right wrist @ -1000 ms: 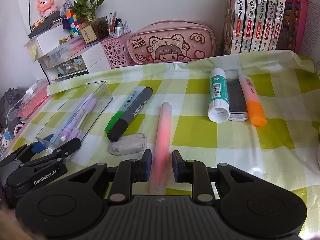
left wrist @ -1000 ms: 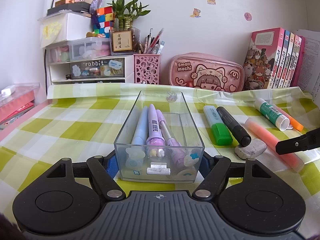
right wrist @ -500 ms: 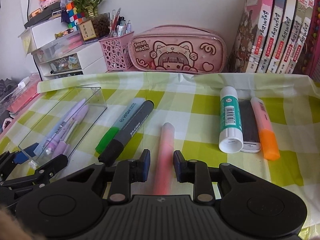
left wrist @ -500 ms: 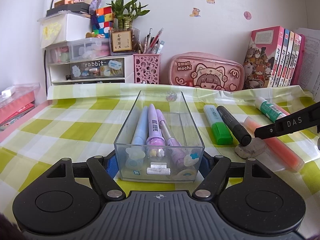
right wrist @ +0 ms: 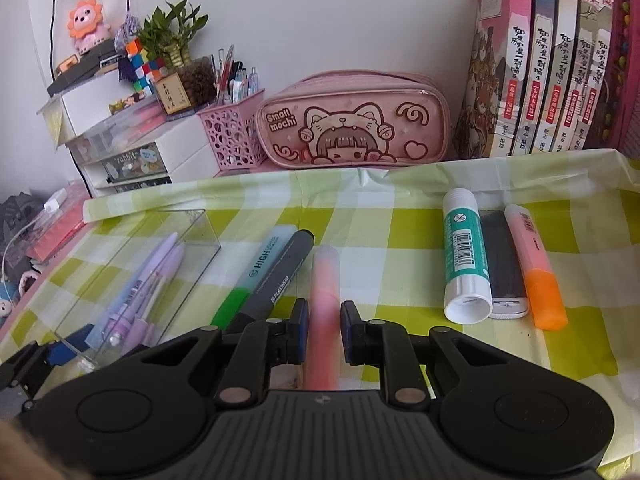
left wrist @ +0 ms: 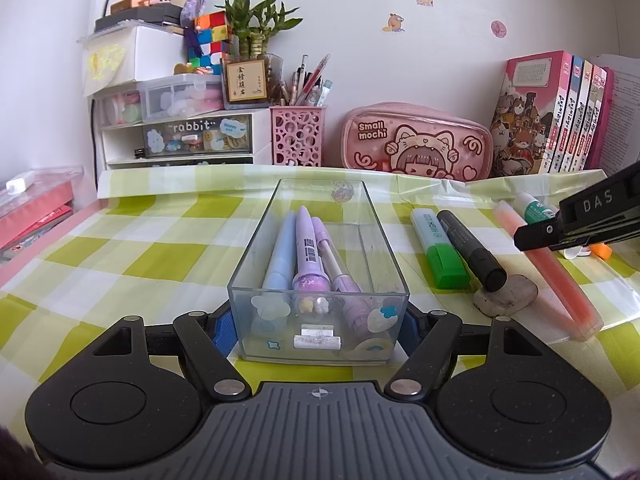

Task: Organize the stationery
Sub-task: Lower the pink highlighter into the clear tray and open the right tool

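Stationery lies across a green-and-white checked cloth (left wrist: pixel 152 248). From the left wrist, the left gripper (left wrist: pixel 318 326) clamps the near end of a clear plastic box (left wrist: pixel 320 264); its blue pads press the box's two side walls. Three pens (left wrist: pixel 304 256), one blue and two lilac, lie lengthwise inside, their near ends blurred behind stickers on the front wall. To the right of the box sit a green highlighter (left wrist: pixel 440 252), a black marker (left wrist: pixel 472 250) and a grey eraser (left wrist: pixel 506 294), the marker's cap touching the eraser. A pink highlighter (left wrist: pixel 560 280) runs beside them; the right gripper's black finger crosses over its far part and hides most of a glue stick (left wrist: pixel 534 208) and an orange cap behind.

From the right wrist, the right gripper (right wrist: pixel 323 330) has just been closing and its pads now squeeze the pink highlighter (right wrist: pixel 326 280), whose near end disappears beneath the gripper body. The eraser is barely visible there. The green highlighter and black marker lie left of it, partly covered by the left finger. On the right, the glue stick (right wrist: pixel 464 252), a dark flat item (right wrist: pixel 500 264) that I cannot identify, and an orange highlighter (right wrist: pixel 536 268) lie side by side. The box (right wrist: pixel 132 280) is cut off at the lower left.
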### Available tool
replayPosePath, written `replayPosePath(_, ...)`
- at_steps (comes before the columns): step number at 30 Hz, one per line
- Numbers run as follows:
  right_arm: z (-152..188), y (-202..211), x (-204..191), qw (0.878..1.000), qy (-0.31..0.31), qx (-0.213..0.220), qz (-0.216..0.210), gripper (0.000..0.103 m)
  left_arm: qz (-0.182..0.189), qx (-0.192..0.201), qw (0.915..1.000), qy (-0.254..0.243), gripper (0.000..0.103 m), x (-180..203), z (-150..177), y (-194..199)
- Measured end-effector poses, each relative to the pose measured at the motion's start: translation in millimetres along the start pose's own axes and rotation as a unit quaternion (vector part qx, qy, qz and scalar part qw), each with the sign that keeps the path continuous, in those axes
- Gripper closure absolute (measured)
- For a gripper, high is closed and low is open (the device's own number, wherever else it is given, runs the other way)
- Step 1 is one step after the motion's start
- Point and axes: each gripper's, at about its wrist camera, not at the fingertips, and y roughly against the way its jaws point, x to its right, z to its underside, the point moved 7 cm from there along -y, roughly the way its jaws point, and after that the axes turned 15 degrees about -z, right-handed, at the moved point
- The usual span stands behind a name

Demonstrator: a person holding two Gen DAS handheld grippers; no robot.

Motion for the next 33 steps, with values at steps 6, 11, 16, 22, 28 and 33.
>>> replayPosePath(6,-16.0,12.8,-8.9,0.998,-0.037,0.036,-0.030,0.083,0.002,-0.001,1.0000,0.002,0.030,-0.1,1.0,0.0)
replayPosePath(11,-28.4,23.6,-20.8,0.995,-0.055,0.065,-0.053,0.083,0.002,0.000,1.0000,0.002,0.030,0.1,1.0,0.0)
replayPosePath(16,-42.7,39.7,-40.4,0.990,-0.053,0.095,-0.087,0.083,0.002,0.000,1.0000,0.002,0.030,0.0,0.6,0.1)
replayPosePath(22,-60.4,49.5,-71.3,0.981,-0.048,0.118,-0.147,0.083,0.002,0.000,1.0000,0.002,0.030,0.2,0.6,0.1)
replayPosePath(28,-63.5,28.9,-95.8,0.971,-0.069,0.100,-0.208,0.083,0.002,0.000,1.0000,0.002,0.030,0.1,0.7,0.1)
replayPosePath(33,-52.7,-8.4,-94.4,0.970,-0.099,0.066,-0.212,0.083,0.002,0.000,1.0000,0.002,0.030,0.2,0.7,0.1)
